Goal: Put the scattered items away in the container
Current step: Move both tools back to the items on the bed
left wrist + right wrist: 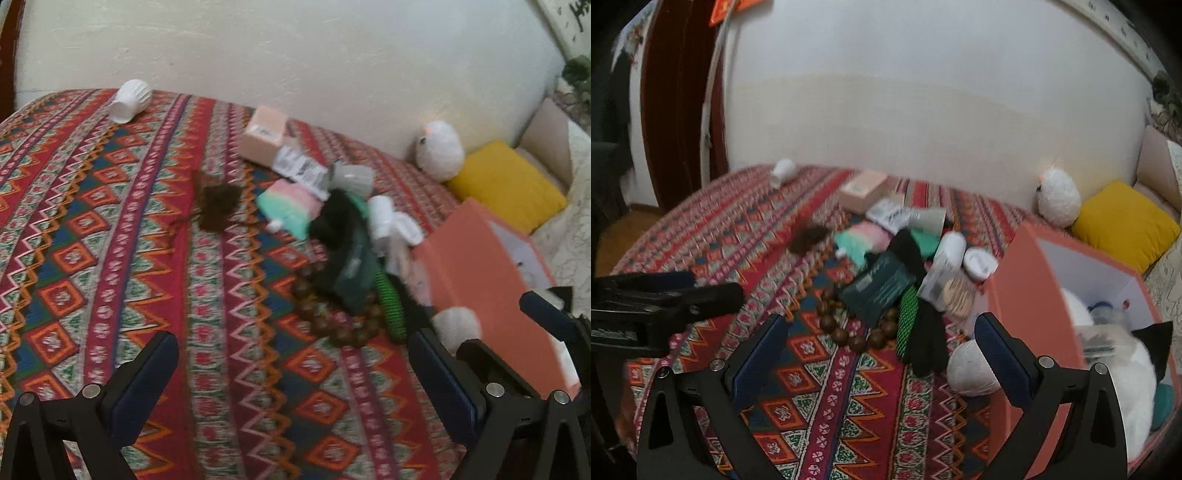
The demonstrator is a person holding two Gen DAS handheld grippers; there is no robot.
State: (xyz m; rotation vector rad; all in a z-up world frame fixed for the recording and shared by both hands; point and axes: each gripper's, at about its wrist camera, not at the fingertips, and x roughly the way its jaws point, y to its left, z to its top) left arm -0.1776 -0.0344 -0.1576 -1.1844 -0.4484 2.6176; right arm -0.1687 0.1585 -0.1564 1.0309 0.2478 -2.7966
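An orange box [480, 280] [1030, 299] stands open at the right on a patterned cloth [110, 258], with white, black and teal items inside. Beside it lies a heap: a wooden bead bracelet [332, 325] [846, 334], a green coil [389, 306] [907, 319], a dark green packet [354, 273] [882, 284], a black glove [927, 343] and a white ball [458, 325] [967, 369]. My left gripper [295, 369] hovers open just short of the bracelet. My right gripper [882, 358] is open too, with nothing between its fingers, over the bracelet and glove.
Farther back lie a pink-and-mint sponge [864, 236], a dark brown tuft [218, 206], a pink carton [264, 133], a white bottle [949, 251], a white jar [979, 264] and a tipped white cup [129, 99]. A fluffy white toy [1058, 199] and yellow cushion [1123, 225] sit by the wall.
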